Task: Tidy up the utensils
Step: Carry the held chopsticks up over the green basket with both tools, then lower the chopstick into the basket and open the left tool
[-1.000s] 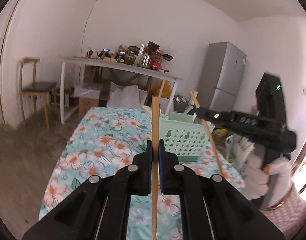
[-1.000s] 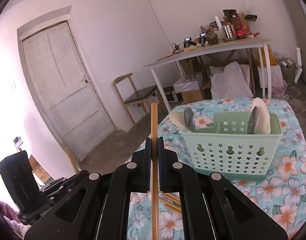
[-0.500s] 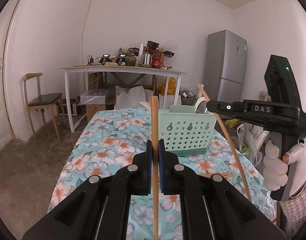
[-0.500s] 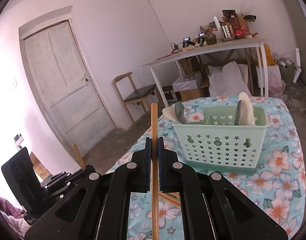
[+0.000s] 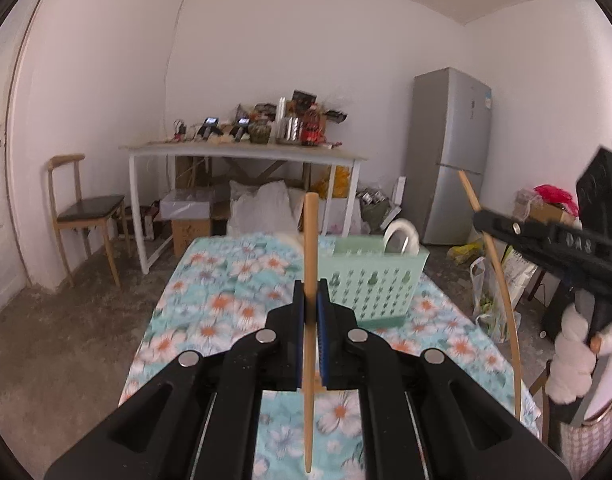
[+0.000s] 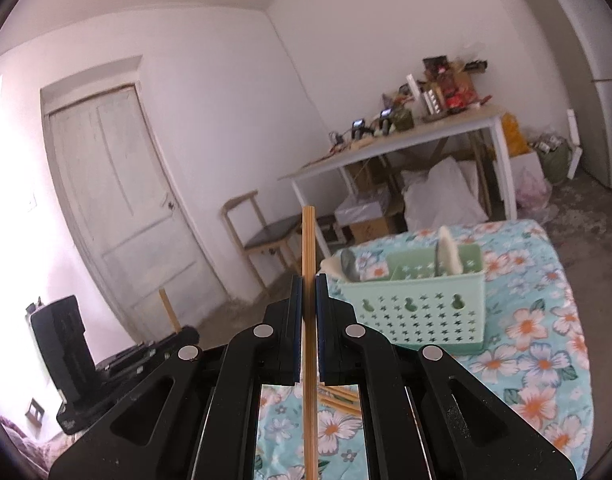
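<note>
So each gripper is clamped on one wooden chopstick: left gripper [image 5: 311, 292] holds its chopstick [image 5: 310, 240] upright above the floral tablecloth [image 5: 210, 300], right gripper [image 6: 308, 288] grips the other chopstick [image 6: 308, 248]. Since half a second ago, the mint basket [image 5: 376, 284] sits further right in the left view. Only the right view shows two loose chopsticks [image 6: 338, 396] lying on the cloth.
</note>
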